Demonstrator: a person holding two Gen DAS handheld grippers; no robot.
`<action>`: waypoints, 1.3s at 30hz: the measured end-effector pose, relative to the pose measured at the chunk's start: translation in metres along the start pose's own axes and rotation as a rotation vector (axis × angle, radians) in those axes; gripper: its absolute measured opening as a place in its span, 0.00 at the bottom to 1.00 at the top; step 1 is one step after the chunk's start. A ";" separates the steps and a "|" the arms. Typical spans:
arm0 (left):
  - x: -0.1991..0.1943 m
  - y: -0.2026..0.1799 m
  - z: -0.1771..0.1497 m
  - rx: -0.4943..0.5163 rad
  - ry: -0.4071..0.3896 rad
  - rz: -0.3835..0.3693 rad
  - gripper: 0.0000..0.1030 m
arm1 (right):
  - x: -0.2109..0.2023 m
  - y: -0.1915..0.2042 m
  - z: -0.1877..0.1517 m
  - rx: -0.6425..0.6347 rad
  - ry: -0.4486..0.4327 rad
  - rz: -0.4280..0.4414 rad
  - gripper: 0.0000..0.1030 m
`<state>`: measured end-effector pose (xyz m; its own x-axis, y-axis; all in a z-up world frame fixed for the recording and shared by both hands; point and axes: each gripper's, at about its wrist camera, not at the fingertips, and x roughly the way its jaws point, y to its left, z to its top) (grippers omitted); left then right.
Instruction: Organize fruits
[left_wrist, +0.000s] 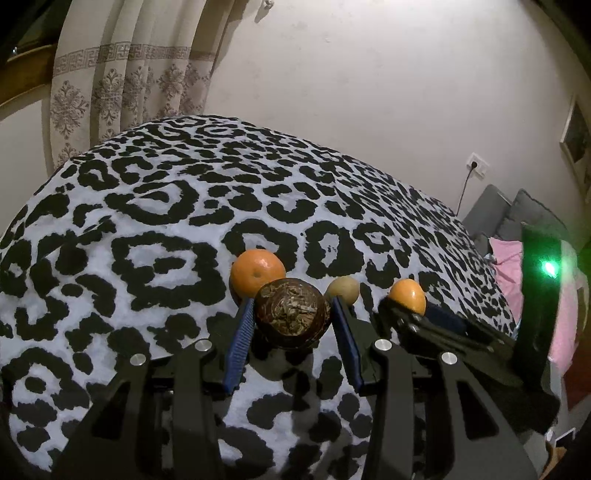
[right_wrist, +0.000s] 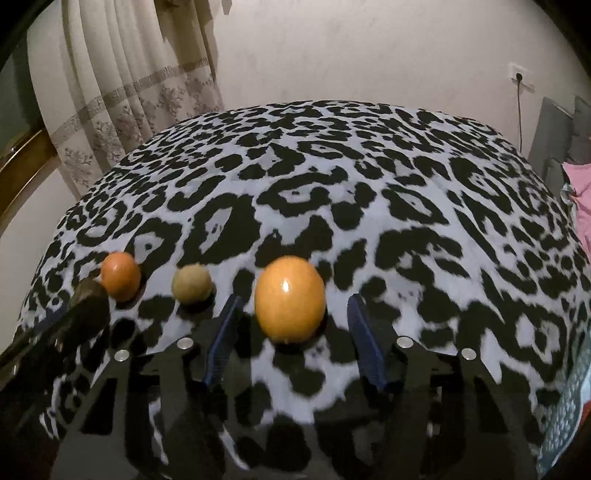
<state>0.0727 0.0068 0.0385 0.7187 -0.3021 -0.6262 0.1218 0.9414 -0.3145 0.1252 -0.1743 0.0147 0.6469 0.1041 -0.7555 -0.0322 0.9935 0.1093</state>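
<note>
A: Any bowl or basket holding the fruit?

B: I see none. Everything lies loose on the leopard-print blanket (right_wrist: 332, 177) over a bed. Take the small greenish-brown fruit (right_wrist: 191, 283) as the marker. Left of it sits a small orange (right_wrist: 121, 276). Right of it, nearer the camera, sits a larger orange (right_wrist: 290, 298).

A: And the grippers?

B: The right gripper (right_wrist: 291, 314) straddles that larger orange, blue pads spread with a gap on both sides, so nothing is pinched. The left gripper (left_wrist: 291, 314) pinches a dark brown round fruit (left_wrist: 291, 314) with a dry, scabby top, just in front of the greenish-brown fruit (left_wrist: 342, 290), pads pressed against its sides.

A: What is hard to make out?

B: I cannot tell whether the brown fruit rests on the blanket (left_wrist: 166, 206) or is lifted. It hides the lower part of the orange (left_wrist: 258, 272) behind it. From the left wrist, the right gripper's body covers the base of the other orange (left_wrist: 407, 295). The right wrist view is slightly blurred, and the left gripper shows there only as a dark smear at the left edge.
</note>
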 end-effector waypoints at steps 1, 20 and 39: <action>0.000 0.000 0.000 -0.001 0.001 -0.002 0.42 | 0.003 0.000 0.002 0.001 0.003 -0.004 0.55; -0.001 -0.004 -0.002 0.015 0.003 -0.020 0.42 | -0.018 -0.006 -0.013 0.021 -0.018 -0.012 0.37; -0.009 -0.019 -0.008 0.065 -0.017 -0.024 0.42 | -0.062 -0.014 -0.042 0.083 -0.038 0.025 0.37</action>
<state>0.0586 -0.0096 0.0442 0.7266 -0.3229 -0.6065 0.1832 0.9418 -0.2820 0.0534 -0.1928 0.0323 0.6755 0.1254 -0.7266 0.0135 0.9832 0.1822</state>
